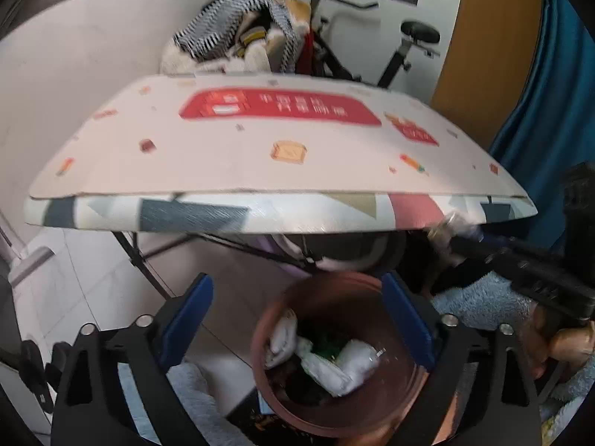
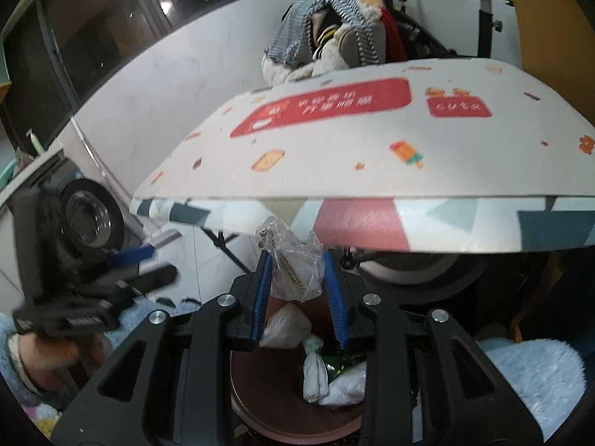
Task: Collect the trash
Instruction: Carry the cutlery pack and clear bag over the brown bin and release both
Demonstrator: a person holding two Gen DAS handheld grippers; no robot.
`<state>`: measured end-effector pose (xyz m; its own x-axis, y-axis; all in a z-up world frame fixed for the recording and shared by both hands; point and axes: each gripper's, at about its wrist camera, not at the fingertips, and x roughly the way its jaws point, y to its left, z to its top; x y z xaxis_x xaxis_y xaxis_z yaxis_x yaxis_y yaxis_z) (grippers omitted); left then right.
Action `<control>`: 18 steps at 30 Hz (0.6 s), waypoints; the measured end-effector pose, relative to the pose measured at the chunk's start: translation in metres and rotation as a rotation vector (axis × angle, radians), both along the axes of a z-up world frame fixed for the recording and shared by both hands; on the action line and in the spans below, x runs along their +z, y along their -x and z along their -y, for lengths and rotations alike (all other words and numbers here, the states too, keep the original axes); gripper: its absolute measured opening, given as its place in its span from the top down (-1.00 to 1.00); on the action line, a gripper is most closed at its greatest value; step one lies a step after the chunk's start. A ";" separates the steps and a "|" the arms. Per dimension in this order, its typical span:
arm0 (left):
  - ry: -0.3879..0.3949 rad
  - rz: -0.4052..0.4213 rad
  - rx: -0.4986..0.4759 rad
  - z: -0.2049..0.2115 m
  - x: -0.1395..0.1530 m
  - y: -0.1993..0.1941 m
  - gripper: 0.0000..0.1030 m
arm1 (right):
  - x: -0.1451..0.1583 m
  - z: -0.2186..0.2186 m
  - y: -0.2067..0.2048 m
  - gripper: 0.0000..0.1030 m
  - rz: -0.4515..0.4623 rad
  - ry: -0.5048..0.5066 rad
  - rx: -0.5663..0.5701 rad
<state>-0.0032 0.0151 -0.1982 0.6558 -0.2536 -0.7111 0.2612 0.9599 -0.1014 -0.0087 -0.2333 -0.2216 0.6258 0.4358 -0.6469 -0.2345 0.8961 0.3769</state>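
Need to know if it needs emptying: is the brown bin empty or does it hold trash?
Holds trash: white wads and green scraps lie in the bin, well below its rim.

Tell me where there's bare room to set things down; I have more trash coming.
The printed tabletop is bare from its near edge back to the clothes pile. The brown bin below is crowded with white wrappers, under both grippers.

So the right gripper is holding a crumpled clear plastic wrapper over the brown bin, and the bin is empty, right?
Not quite: the brown bin already has trash in it, white crumpled pieces and something green, as the left wrist view shows. The right gripper does hold the clear plastic wrapper above it.
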 end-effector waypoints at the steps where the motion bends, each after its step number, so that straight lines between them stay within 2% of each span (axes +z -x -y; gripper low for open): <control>1: -0.013 0.030 0.011 -0.003 0.003 0.005 -0.79 | -0.003 -0.005 0.000 0.39 -0.005 0.016 0.014; 3: -0.026 0.081 0.038 -0.010 0.008 0.013 -0.82 | -0.008 -0.013 -0.001 0.39 -0.021 0.036 0.039; 5: -0.011 0.108 0.054 -0.015 0.012 0.017 -0.83 | -0.017 -0.022 -0.003 0.38 -0.050 0.062 0.068; 8: -0.029 0.134 0.077 -0.016 0.013 0.022 -0.85 | -0.029 -0.032 -0.005 0.37 -0.091 0.101 0.101; 13: -0.006 0.136 0.124 -0.024 0.012 0.023 -0.85 | -0.044 -0.043 -0.009 0.37 -0.148 0.166 0.129; 18: 0.012 0.085 0.144 -0.028 0.004 0.015 -0.85 | -0.052 -0.046 -0.012 0.36 -0.178 0.193 0.133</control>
